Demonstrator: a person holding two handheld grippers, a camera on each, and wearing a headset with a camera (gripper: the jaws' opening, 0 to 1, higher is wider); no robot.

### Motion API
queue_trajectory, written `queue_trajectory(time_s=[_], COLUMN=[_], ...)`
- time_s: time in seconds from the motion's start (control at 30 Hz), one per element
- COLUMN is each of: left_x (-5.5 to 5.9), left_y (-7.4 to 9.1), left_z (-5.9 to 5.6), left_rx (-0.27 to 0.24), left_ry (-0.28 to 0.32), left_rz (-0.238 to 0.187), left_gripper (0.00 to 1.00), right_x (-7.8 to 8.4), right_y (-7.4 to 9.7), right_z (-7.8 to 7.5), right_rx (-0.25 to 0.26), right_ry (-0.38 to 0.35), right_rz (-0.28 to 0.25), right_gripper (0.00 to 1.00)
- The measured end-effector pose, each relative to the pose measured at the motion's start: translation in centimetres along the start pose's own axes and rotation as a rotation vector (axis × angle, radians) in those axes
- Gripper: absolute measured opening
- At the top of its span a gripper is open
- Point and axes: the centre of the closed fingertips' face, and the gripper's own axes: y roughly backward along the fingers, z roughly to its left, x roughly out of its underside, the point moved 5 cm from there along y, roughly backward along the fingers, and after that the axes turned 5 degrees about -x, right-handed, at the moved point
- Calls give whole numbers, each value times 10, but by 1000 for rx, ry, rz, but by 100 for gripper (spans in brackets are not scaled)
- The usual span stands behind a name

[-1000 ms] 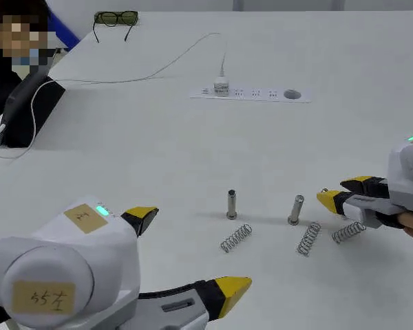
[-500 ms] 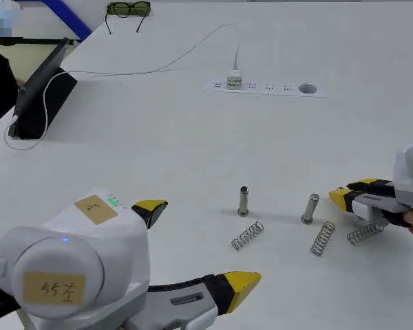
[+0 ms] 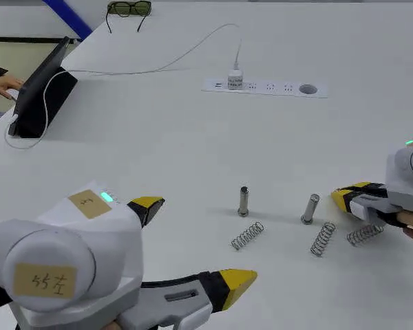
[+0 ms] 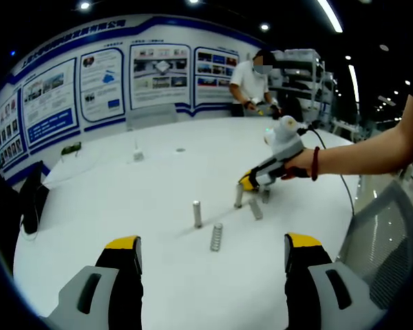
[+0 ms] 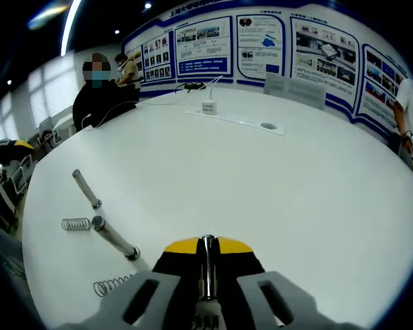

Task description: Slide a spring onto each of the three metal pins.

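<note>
Two metal pins stand upright on the white table: one pin [image 3: 244, 201] in the middle, a second pin [image 3: 309, 207] to its right. Three springs lie flat in front of them: a spring [image 3: 247, 235], a spring [image 3: 322, 238] and a spring [image 3: 365, 234]. My right gripper [image 3: 342, 196] is just right of the second pin, above the rightmost spring. It is shut on a third metal pin [image 5: 206, 260], which lies along its jaws. My left gripper [image 3: 191, 241] hovers low at the near left, open, with nothing between its fingers. From the left gripper view, the pins [image 4: 197, 213] and a spring [image 4: 216, 236] lie ahead.
A white power strip [image 3: 265, 87] with a plugged charger and cable lies at the far middle. A black tablet on a stand [image 3: 38, 89] is at the far left, with a person's hand [image 3: 3, 82] beside it. Glasses [image 3: 129, 8] rest at the far edge.
The head camera has shifted, so the whole scene sits differently. Both grippers hold nearly the same places. The person at the far left has drawn back; a hand remains.
</note>
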Motion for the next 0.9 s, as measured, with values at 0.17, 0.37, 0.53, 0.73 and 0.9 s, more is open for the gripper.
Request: queue_trajectory(time_s=[0.17, 0.37, 0.53, 0.73, 0.9], left_x=[0, -2, -4, -5, -6], left_y=[1, 1, 1, 2, 3], left_z=[1, 0, 0, -1, -3], left_rx=[-4, -3, -3, -10, -10], left_ry=[2, 0, -5, -16, -19], left_rz=[0, -5, -9, -6, -15], left_gripper=[87, 86, 86, 86, 86], right_x=[0, -9, -12, -14, -14], right_y=[1, 11, 20, 30, 38], right_z=[-4, -6, -4, 0, 3], right_rx=[-21, -35, -40, -42, -42], right_ry=[-128, -143, -136, -110, -74], right_rz=[-15, -45, -56, -63, -60], right_gripper=[9, 9, 9, 9, 8])
